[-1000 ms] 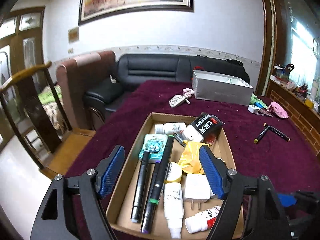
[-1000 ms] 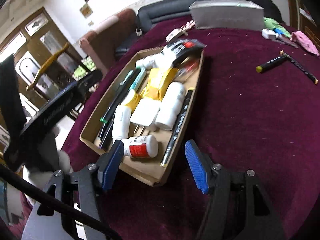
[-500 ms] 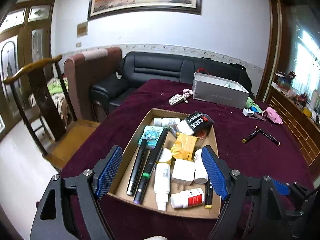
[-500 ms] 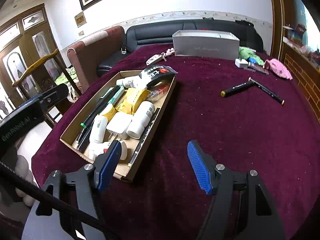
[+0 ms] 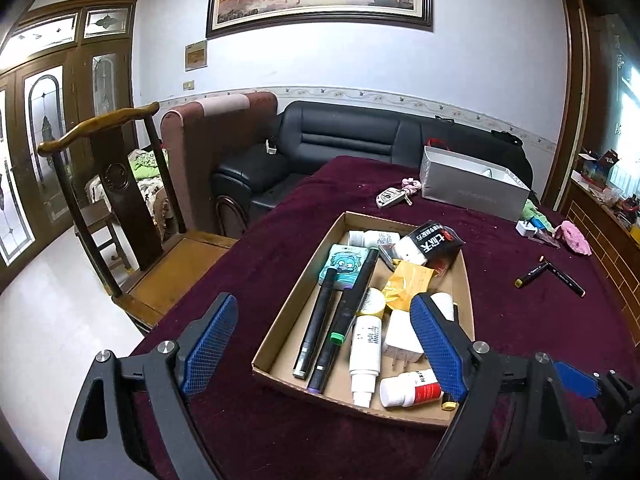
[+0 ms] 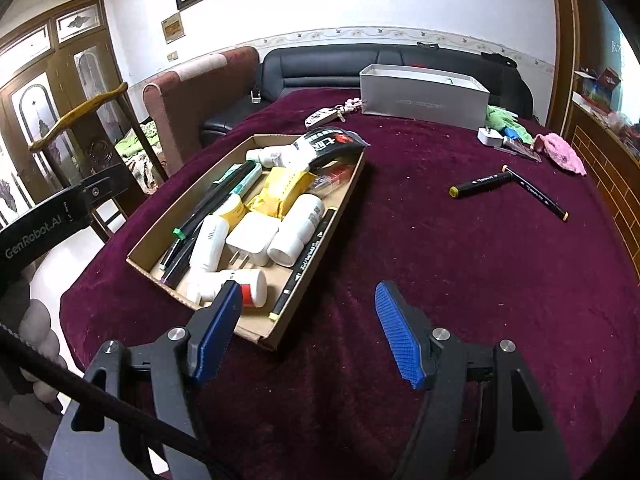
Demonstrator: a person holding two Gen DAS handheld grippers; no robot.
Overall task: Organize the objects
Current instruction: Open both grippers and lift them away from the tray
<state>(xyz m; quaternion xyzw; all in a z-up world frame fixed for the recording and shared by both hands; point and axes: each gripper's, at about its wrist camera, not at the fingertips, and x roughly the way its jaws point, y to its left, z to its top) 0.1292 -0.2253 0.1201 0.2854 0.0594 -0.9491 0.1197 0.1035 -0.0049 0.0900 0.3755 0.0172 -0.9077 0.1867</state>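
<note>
A cardboard tray (image 5: 280, 376) (image 6: 256, 336) lies on the dark red tablecloth. It holds black pens (image 5: 320, 312), white bottles, a red-labelled bottle (image 5: 408, 388), a white plug adapter (image 6: 250, 240), a yellow packet (image 6: 280, 192) and a black packet (image 5: 432, 242). My left gripper (image 5: 322, 302) hovers short of the tray's near end; its jaws are opening and grip nothing. My right gripper (image 6: 307, 286) stands open over the tray's near right corner, also gripping nothing. Two black markers (image 5: 532, 274) (image 6: 480, 184) lie loose on the cloth to the right.
Far across the table stand a grey box (image 6: 424, 100), a car key (image 6: 320, 116), a white charger (image 6: 490, 136) and a pink cloth (image 6: 560, 152). A wooden chair (image 5: 112, 184) and a black sofa (image 5: 360, 136) border the table's left and far edges.
Both grippers have drawn back from the tray, which now looks smaller and farther off. The left jaws stand wider apart than before.
</note>
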